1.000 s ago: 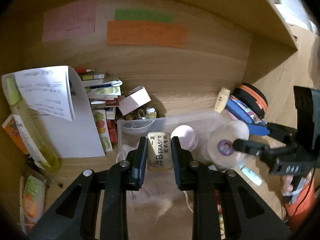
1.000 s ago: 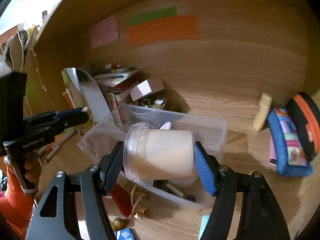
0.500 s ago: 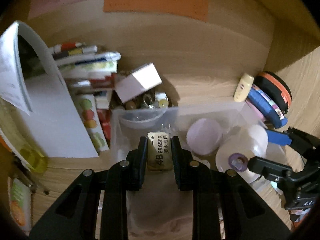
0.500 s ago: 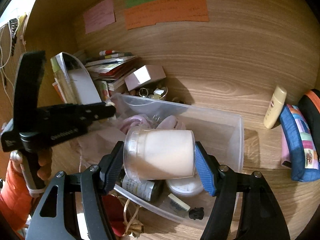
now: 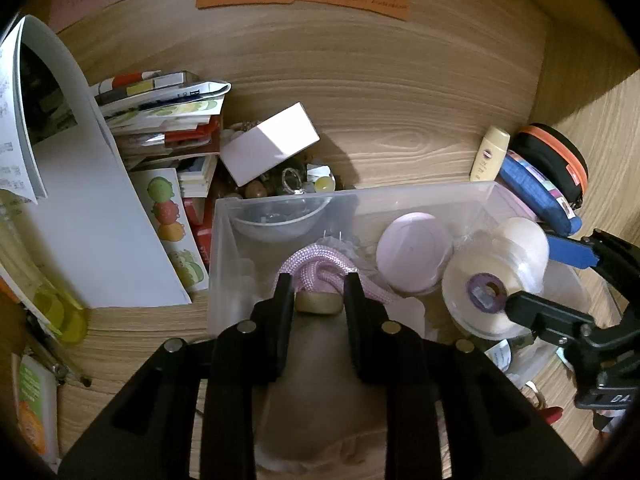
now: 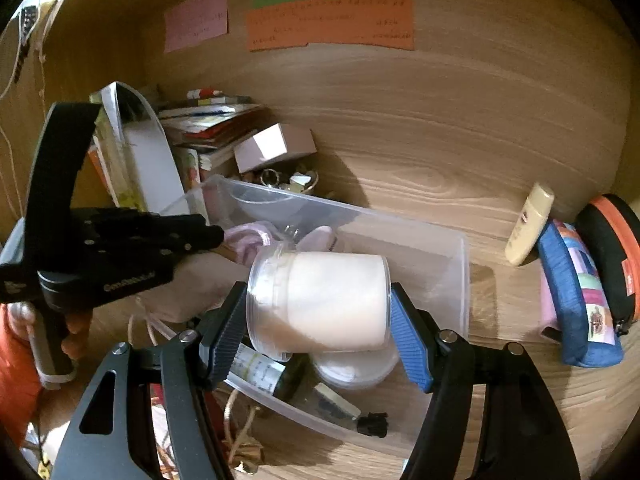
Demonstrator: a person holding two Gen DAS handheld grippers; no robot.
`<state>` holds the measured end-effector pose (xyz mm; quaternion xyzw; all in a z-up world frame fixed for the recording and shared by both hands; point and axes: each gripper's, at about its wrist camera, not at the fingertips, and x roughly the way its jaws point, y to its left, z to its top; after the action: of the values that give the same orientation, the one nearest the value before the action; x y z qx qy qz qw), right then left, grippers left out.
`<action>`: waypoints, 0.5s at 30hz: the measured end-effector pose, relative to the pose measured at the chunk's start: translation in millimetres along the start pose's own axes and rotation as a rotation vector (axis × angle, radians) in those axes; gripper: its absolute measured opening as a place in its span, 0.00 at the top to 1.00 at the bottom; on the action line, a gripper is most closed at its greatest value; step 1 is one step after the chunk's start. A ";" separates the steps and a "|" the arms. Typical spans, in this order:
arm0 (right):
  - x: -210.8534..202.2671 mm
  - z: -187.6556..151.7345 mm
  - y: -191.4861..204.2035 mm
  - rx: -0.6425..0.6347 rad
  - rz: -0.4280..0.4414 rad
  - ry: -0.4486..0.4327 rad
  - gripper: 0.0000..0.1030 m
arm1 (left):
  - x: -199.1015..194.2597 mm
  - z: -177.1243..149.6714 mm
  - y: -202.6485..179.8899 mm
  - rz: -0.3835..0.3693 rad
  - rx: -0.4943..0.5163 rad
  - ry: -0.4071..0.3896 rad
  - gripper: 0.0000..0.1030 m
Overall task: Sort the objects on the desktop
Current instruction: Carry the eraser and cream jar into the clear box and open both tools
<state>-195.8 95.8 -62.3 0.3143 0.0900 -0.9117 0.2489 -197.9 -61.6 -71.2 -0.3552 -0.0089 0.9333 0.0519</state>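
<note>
In the left wrist view, the left gripper (image 5: 319, 292) is clamping a small tan eraser (image 5: 318, 303) between its fingertips, hanging inside the clear plastic bin (image 5: 420, 192). Just ahead of the tips a coil of pink rope (image 5: 320, 266) is lying in the bin, with a round lilac lid (image 5: 414, 252) beyond it to the right. To do this drop well, the eraser should be lowered onto bare bin floor in front of the rope and released only once low, so it does not bounce off the coil.

In the right wrist view, the right gripper (image 6: 318, 312) is gripping a clear jar of cream-coloured thread (image 6: 320, 300) sideways by its two ends, hanging over the near part of the bin (image 6: 460, 280). Directly beneath the claw a dark bottle (image 6: 280, 376) and a white tub (image 6: 354, 368) are lying; the jar would best be set beside them, clear of the left gripper (image 6: 200, 234), which is reaching in from the claw's left
</note>
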 end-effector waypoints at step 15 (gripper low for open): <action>9.0 -4.7 -2.6 -0.001 -0.016 0.045 0.33 | -6.5 -1.4 -11.8 -0.005 0.035 -0.034 0.42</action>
<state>-200.8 95.9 -71.5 0.3337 0.0985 -0.9064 0.2396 -191.0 -50.6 -67.3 -0.3381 0.0059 0.9392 0.0603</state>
